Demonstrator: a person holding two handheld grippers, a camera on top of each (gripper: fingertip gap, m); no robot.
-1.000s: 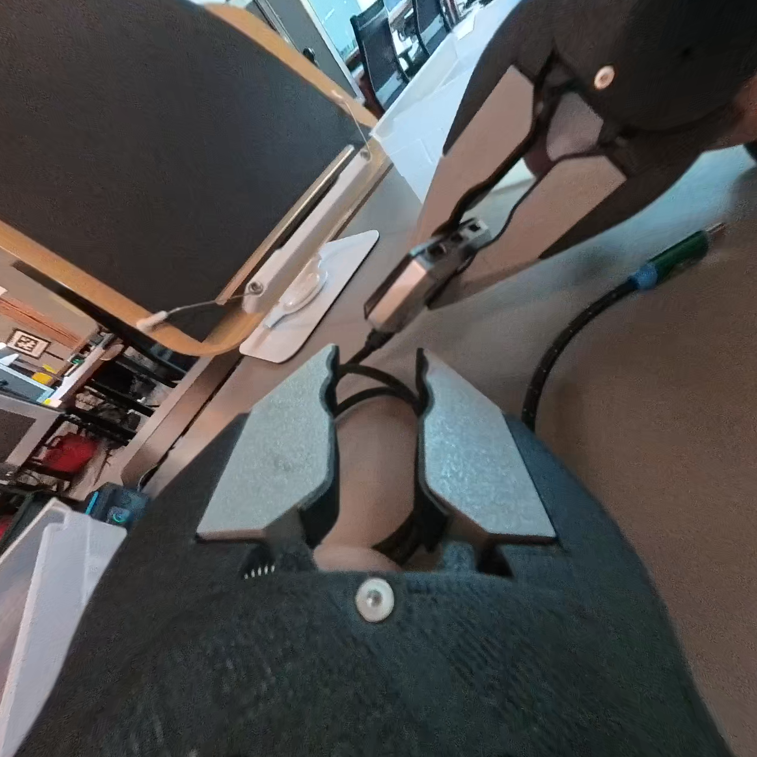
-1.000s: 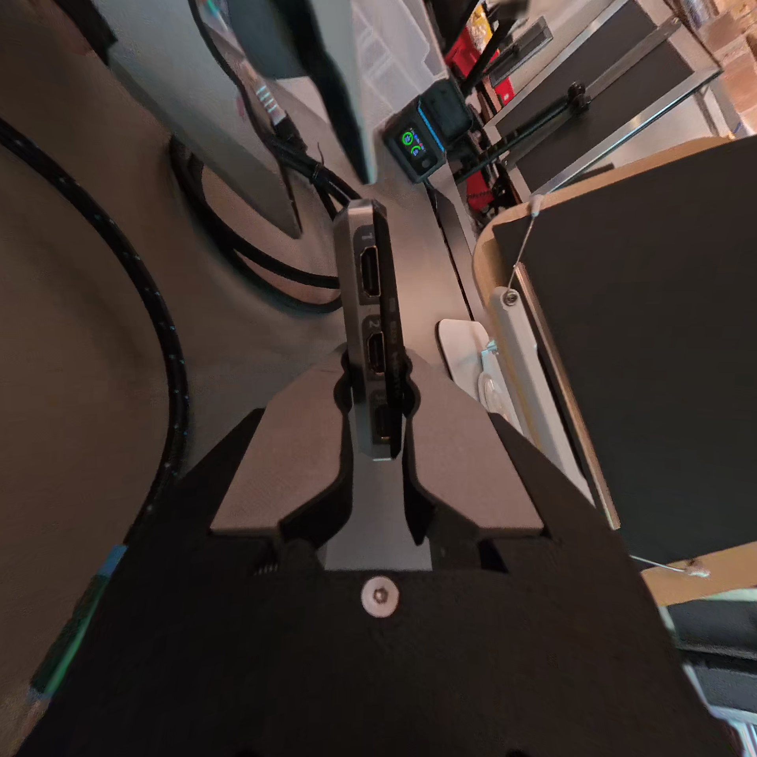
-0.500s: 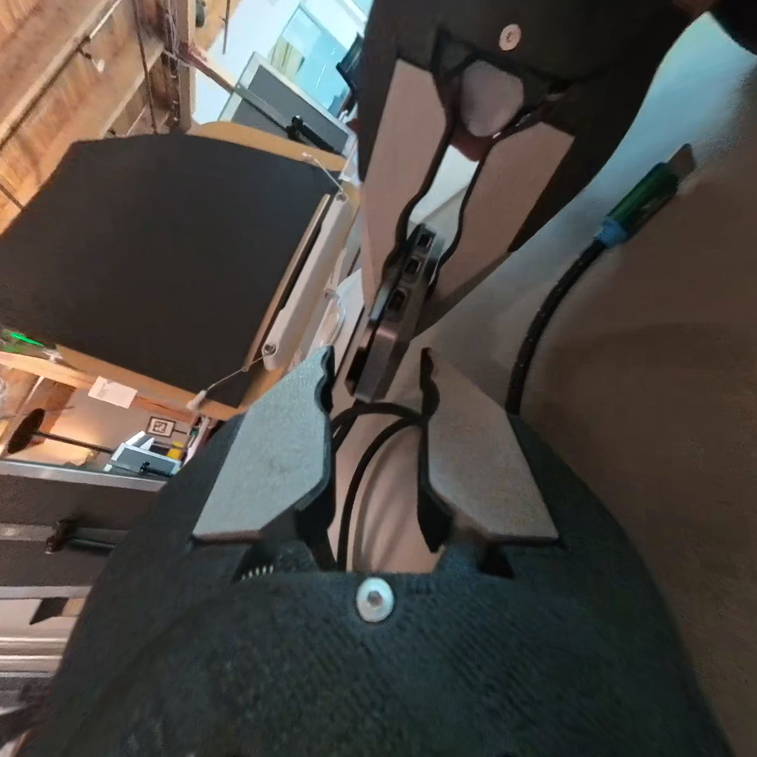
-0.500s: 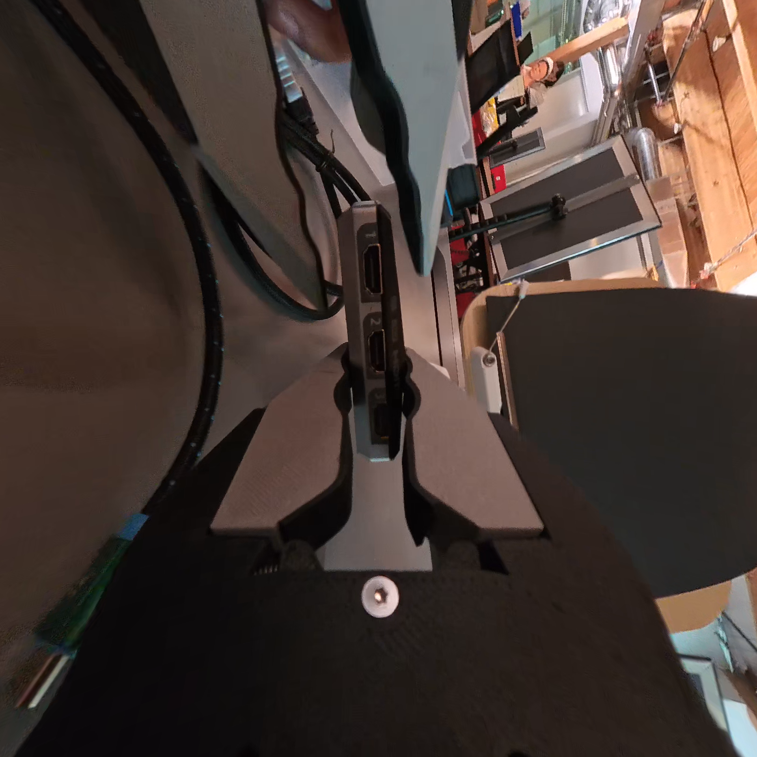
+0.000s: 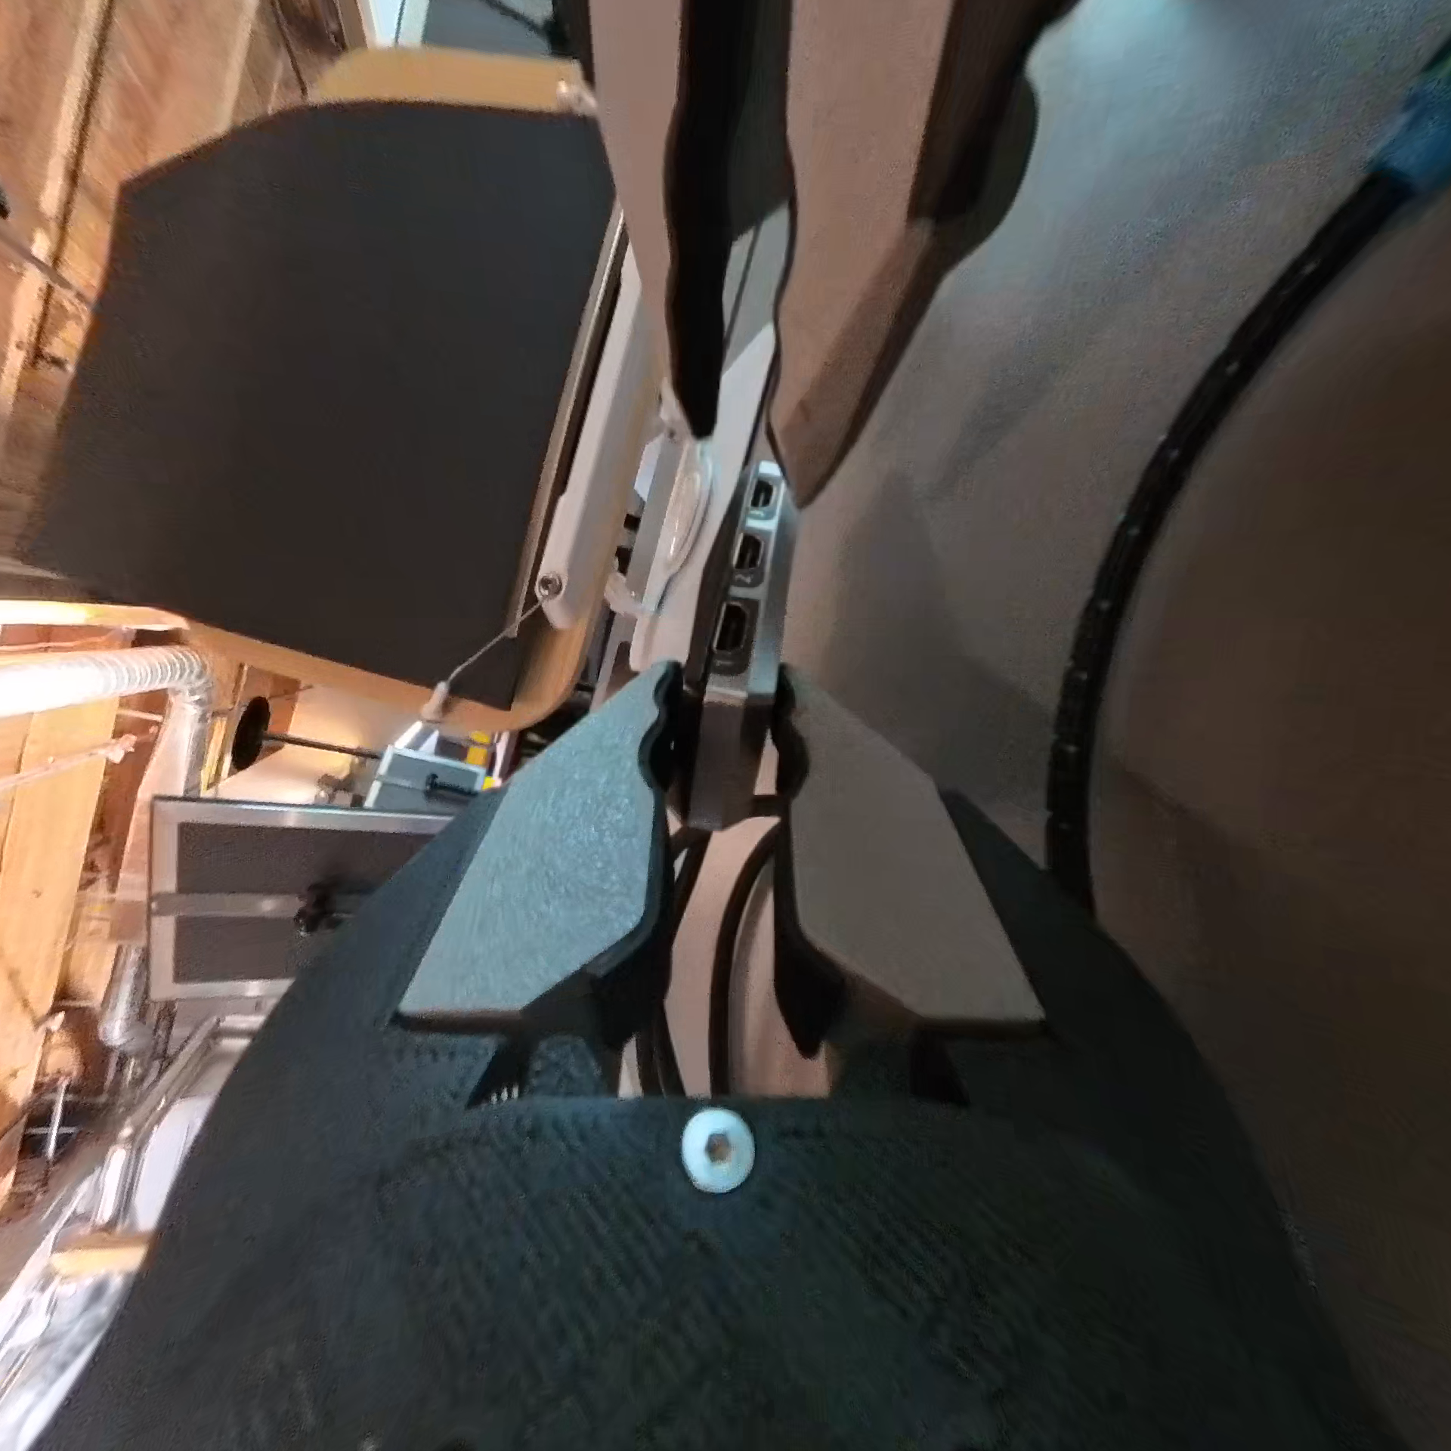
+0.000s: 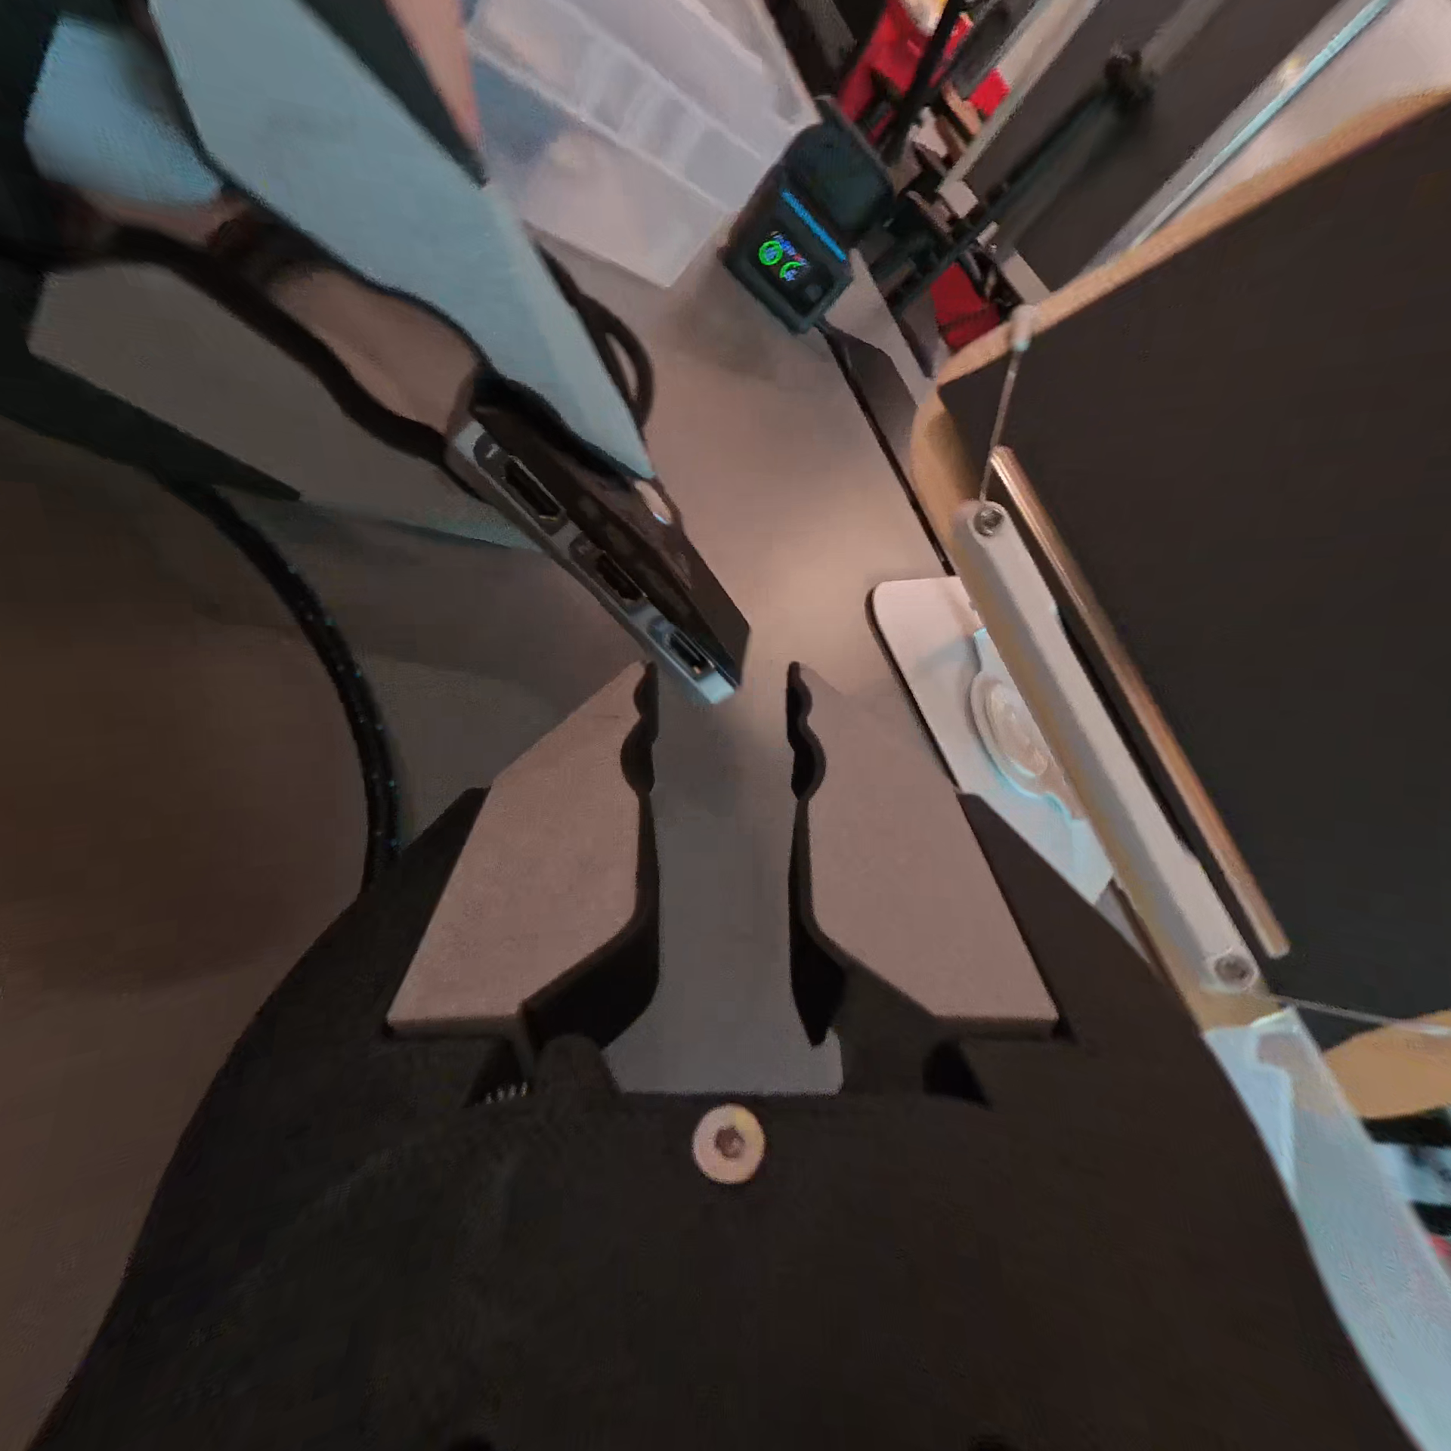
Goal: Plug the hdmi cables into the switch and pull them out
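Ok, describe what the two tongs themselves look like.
Both match. The left tongs and right tongs each have a black, woven-textured body with one silver screw at the centre, and two flat grey wedge-shaped fingers with black, notched inner edges. No cables or markings show on them.

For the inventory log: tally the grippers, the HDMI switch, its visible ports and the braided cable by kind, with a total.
Grippers: 2 (left gripper, right gripper)
HDMI switch: 1
Visible ports on it: 3
Braided cable: 1
Total: 7
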